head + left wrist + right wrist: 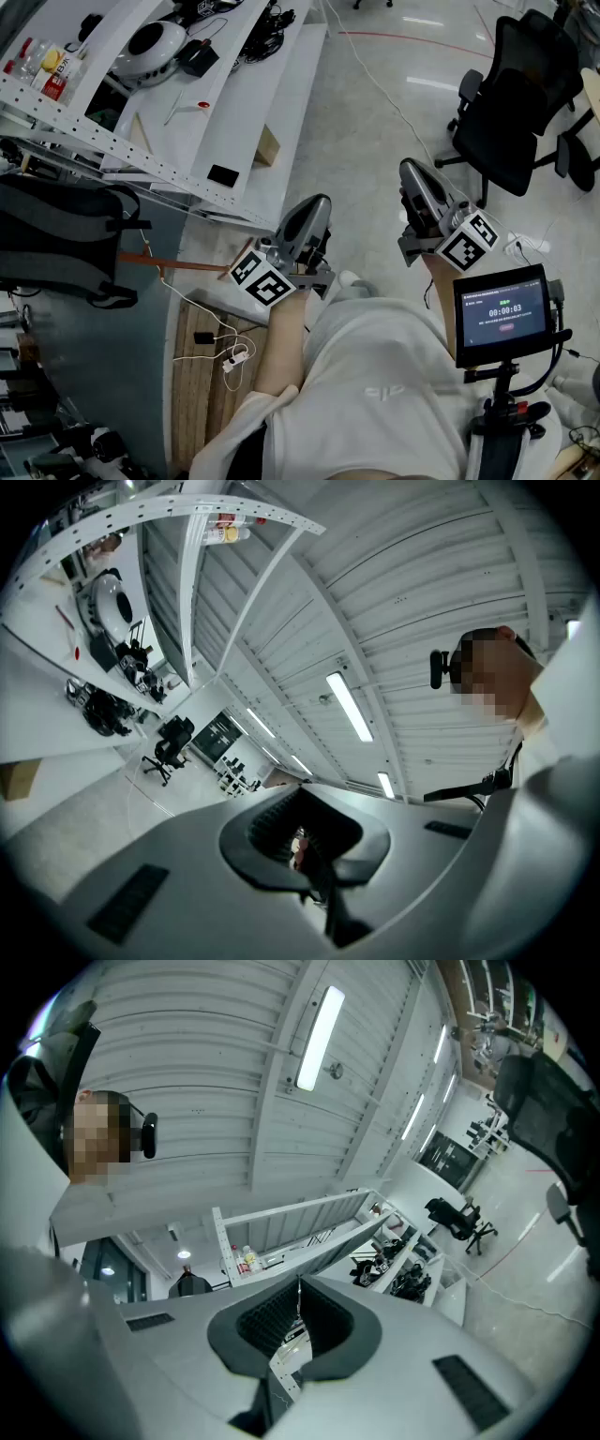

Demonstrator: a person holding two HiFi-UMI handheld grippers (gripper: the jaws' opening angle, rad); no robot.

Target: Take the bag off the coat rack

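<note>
In the head view a dark grey backpack (pixel 56 234) hangs at the far left, below the white shelving. A brown wooden bar (pixel 173 265) sticks out to its right; what carries the bag is hidden. My left gripper (pixel 319 204) is held close to the person's body, well right of the bag, with nothing in it. My right gripper (pixel 412 171) is raised further right, also with nothing in it. Both point up and away. In the left gripper view the jaws (pixel 302 794) meet, and in the right gripper view the jaws (pixel 299 1285) meet too. Neither gripper view shows the bag.
White perforated shelving and a desk (pixel 234 103) run along the upper left, holding a white round device (pixel 155 47), bottles (pixel 52 70) and black gear. A black office chair (pixel 511 112) stands at the upper right. A small timer screen (pixel 502 314) sits on a stand. Cables and a plug strip (pixel 234 356) lie on the floor.
</note>
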